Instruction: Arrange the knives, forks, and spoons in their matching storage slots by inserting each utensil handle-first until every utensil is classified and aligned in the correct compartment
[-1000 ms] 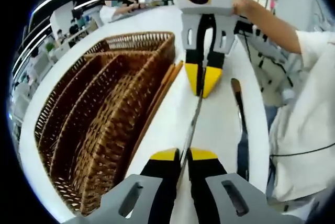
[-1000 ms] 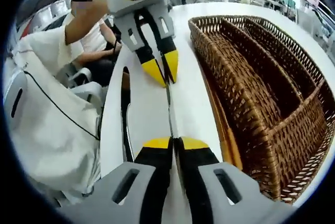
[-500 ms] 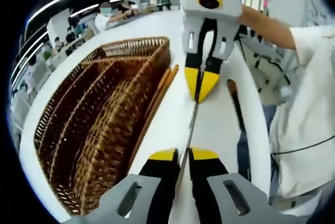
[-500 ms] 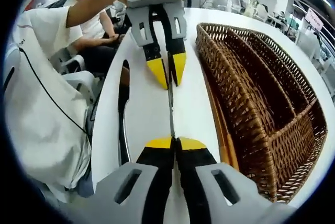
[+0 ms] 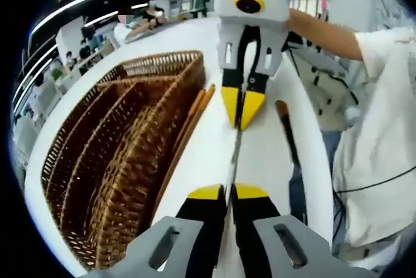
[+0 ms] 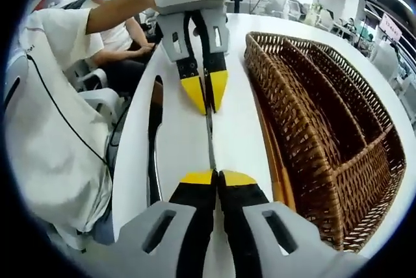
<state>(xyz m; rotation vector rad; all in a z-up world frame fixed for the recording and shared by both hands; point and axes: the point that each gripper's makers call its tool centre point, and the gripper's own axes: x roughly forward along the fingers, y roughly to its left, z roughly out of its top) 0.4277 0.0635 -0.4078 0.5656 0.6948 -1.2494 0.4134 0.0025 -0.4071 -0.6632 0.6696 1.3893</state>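
A thin metal utensil (image 5: 233,154) hangs edge-on above the white table, held at both ends; I cannot tell its kind. My left gripper (image 5: 227,191) is shut on its near end in the left gripper view, and my right gripper (image 5: 239,108) is shut on the far end. The right gripper view has the same utensil (image 6: 209,138) between my right gripper (image 6: 217,176) and the left gripper (image 6: 207,94). A brown wicker basket (image 5: 140,106) with three long compartments lies beside it, also seen as the basket (image 6: 364,161).
A dark knife with a brown handle (image 5: 289,145) lies on the table near its edge, seen again as the knife (image 6: 154,138). Orange wooden sticks (image 5: 195,119) rest along the basket's wall. A person in white (image 6: 58,96) is close to the table edge.
Both grippers stay shut on the utensil. The views have shifted slightly with the hands; the basket and the knife on the table lie as before.
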